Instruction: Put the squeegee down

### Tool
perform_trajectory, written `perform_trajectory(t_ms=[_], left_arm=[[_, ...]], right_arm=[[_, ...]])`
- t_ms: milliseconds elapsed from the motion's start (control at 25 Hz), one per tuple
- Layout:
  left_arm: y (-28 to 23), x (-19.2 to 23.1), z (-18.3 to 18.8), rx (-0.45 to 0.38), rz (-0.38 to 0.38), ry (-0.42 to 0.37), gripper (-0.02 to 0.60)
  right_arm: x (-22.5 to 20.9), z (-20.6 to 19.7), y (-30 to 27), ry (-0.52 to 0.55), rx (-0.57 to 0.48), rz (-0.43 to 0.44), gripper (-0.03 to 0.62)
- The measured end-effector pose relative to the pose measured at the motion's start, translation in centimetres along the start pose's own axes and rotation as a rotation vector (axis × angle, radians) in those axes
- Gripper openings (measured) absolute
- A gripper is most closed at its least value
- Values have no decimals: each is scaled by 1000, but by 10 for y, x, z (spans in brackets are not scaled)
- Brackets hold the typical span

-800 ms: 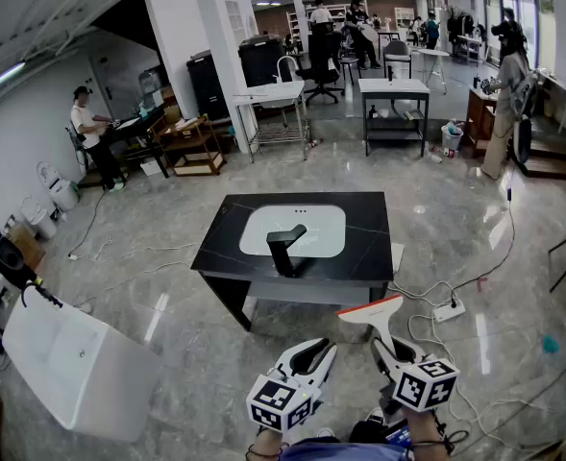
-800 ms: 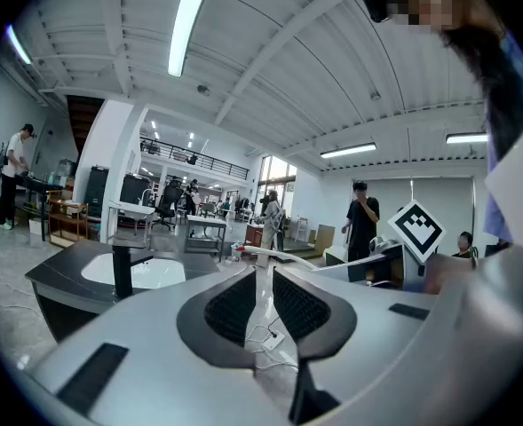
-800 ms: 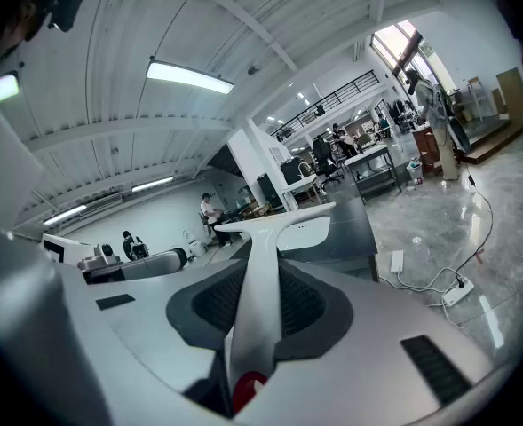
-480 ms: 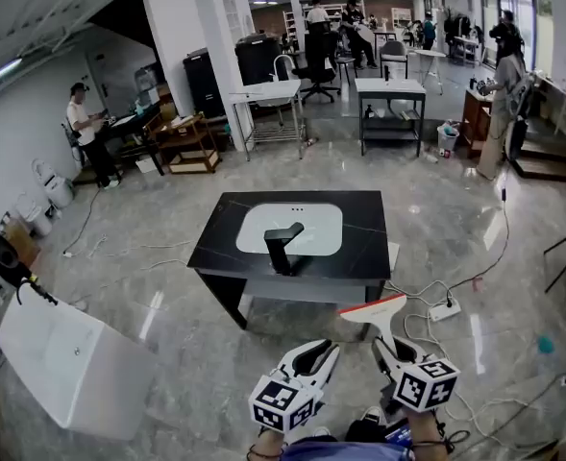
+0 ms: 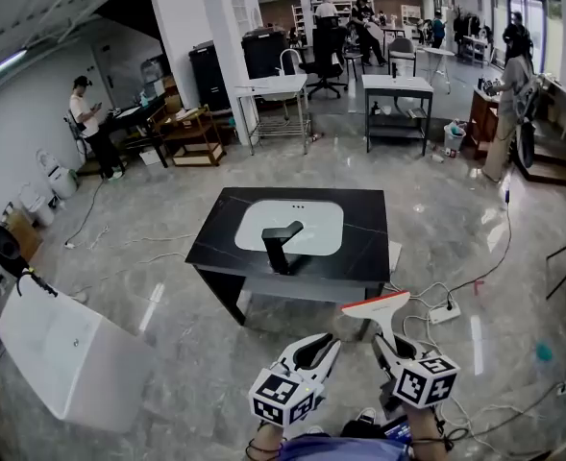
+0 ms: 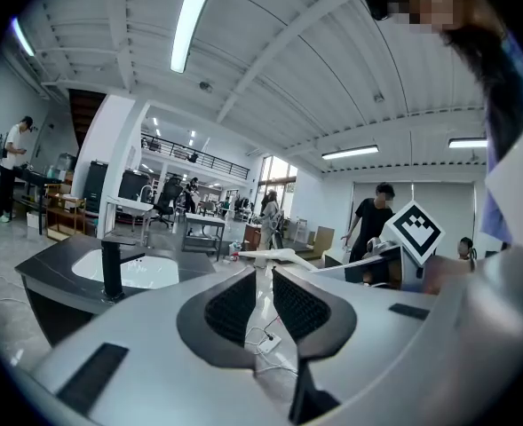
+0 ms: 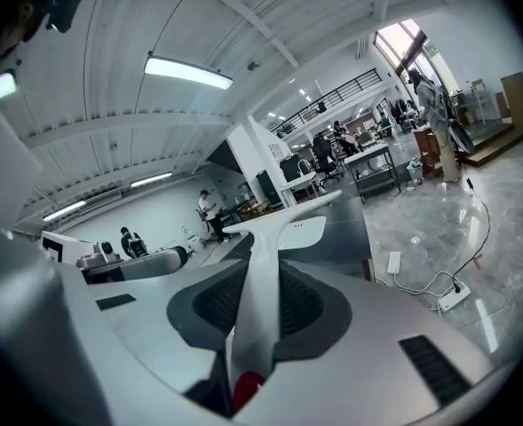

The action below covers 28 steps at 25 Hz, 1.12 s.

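Note:
My right gripper (image 5: 386,346) is shut on the handle of a white squeegee (image 5: 377,307) with an orange-edged blade. It holds the squeegee in the air over the floor, short of the near right corner of the black table (image 5: 359,248). In the right gripper view the squeegee handle (image 7: 261,282) runs out between the pads toward the table (image 7: 350,229). My left gripper (image 5: 326,346) hangs beside it on the left, its jaws a narrow slit apart with nothing between them. In the left gripper view the squeegee (image 6: 274,256) shows beyond the left gripper (image 6: 259,278).
The table holds a white sink basin (image 5: 311,224) and a black faucet (image 5: 281,246). A white tub (image 5: 71,358) lies on the floor at the left. A power strip (image 5: 444,312) and cables lie right of the table. People and carts stand at the back.

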<state>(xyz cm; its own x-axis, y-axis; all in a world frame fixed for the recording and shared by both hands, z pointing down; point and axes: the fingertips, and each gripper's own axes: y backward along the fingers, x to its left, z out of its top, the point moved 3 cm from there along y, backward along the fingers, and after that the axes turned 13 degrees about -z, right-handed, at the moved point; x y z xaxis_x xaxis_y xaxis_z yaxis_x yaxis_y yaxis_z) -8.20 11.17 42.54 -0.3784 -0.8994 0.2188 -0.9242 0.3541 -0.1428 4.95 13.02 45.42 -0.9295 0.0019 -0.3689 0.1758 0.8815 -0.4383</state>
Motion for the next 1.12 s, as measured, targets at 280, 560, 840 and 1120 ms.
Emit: perform_trajectory(t_ms=[280,560,840,1120], left_arm=[[-36,-1,3,10,1,-2,66],[-73,1,4,17,14,-14,66],[-98,-3,-6,51,39,-15,66],[-110,-5,-12,94,56,-14,66]], right_arm=[[-31,13,-9,-1,12,9,83],[-61,22,-23,10,27,33,79],[-87,21,-35,6,53,66,75],[-100,15,-47,-20,85,92,72]])
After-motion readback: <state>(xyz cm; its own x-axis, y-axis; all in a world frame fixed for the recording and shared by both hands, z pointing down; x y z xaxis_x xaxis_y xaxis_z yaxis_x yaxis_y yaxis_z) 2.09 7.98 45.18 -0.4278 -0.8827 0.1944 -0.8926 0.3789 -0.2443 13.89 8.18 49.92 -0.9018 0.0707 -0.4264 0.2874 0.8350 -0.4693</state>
